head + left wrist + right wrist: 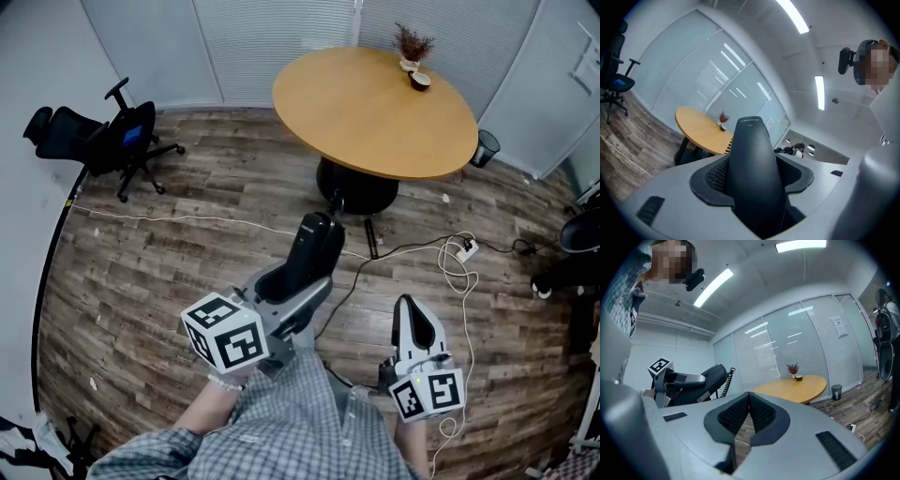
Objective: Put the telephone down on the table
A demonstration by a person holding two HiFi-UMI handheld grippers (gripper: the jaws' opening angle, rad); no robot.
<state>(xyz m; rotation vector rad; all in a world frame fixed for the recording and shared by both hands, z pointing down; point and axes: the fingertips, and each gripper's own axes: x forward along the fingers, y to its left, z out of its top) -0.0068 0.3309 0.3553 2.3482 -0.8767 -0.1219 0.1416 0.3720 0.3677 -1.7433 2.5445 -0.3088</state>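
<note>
Your left tongs (754,176) grip the black plastic telephone handset (750,140), right tongs (749,401) pinched together empty, round wooden tabletop (375,112) well off, so nothing's down yet.

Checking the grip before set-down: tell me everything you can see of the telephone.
The telephone is black, matte plastic by its look, long with a rounded end bearing small pale print. The left gripper's jaws clamp its sides, holding it in the air, pointing toward the round table. A coiled black cord hangs from it.
</note>
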